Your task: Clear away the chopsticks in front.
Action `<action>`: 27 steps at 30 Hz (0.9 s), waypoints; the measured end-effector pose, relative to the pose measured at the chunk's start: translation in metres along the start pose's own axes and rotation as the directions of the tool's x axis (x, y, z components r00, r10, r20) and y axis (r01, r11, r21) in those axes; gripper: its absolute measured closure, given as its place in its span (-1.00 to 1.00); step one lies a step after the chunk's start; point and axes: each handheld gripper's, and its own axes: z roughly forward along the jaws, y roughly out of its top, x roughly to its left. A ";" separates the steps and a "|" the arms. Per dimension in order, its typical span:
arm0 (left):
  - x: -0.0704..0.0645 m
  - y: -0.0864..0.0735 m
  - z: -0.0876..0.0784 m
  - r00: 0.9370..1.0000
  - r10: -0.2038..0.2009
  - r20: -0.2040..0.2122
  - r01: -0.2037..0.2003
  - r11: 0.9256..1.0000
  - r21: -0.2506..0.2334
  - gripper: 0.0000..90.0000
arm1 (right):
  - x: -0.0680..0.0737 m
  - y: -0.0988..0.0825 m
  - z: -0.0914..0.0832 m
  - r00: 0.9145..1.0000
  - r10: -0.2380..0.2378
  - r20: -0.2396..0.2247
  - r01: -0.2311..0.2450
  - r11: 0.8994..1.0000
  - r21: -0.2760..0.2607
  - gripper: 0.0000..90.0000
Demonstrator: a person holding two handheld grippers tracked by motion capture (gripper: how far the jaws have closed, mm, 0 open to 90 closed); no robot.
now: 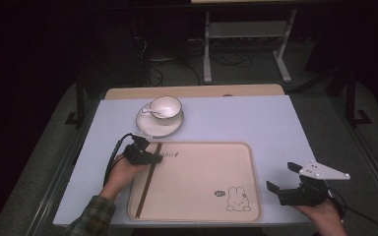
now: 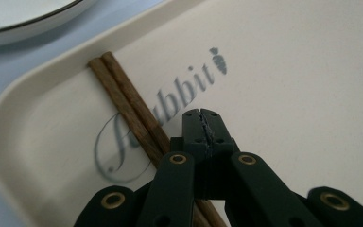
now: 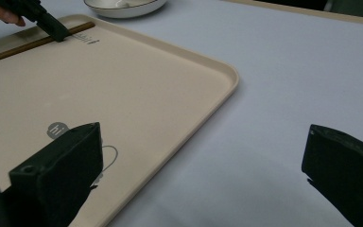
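A pair of dark wooden chopsticks [image 1: 147, 187] lies lengthwise along the left side of a beige tray [image 1: 197, 182] printed with a rabbit. My left gripper [image 1: 158, 158] hovers over the tray's far left corner, jaws pressed together with nothing between them. In the left gripper view its tips [image 2: 203, 127] sit just right of the chopsticks [image 2: 127, 99], which run on under the gripper. My right gripper [image 1: 282, 176] stands open on the table right of the tray. In the right gripper view its jaws [image 3: 202, 137] are spread wide over the tray's edge [image 3: 217, 90].
A white cup [image 1: 166, 107] with a spoon [image 1: 150, 112] in it stands on a saucer [image 1: 150, 127] just behind the tray's far left corner. The light blue tabletop [image 1: 266, 123] stretches bare to the right. Beyond the table are dark floor and a metal stand [image 1: 246, 44].
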 end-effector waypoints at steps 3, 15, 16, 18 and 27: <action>0.003 -0.004 -0.004 1.000 -0.010 -0.004 0.010 1.000 -0.002 0.99 | 0.000 0.000 0.000 1.000 -0.001 0.000 0.001 1.000 0.000 -1.00; 0.008 -0.010 -0.011 1.000 -0.014 -0.014 0.014 1.000 -0.007 0.96 | 0.000 0.000 0.000 1.000 0.000 0.001 0.000 1.000 0.001 -1.00; 0.007 -0.010 -0.012 1.000 0.000 -0.024 0.000 1.000 -0.007 0.94 | 0.000 0.000 0.000 1.000 0.001 0.000 -0.001 1.000 0.001 -1.00; 0.003 -0.010 -0.016 0.999 0.015 -0.047 -0.016 1.000 -0.023 0.87 | 0.000 0.000 0.000 1.000 0.002 0.000 -0.002 1.000 0.000 -1.00; -0.011 -0.024 -0.046 0.995 0.063 -0.079 -0.072 0.989 -0.127 0.37 | 0.001 0.000 0.001 1.000 0.001 -0.007 -0.001 1.000 0.003 -1.00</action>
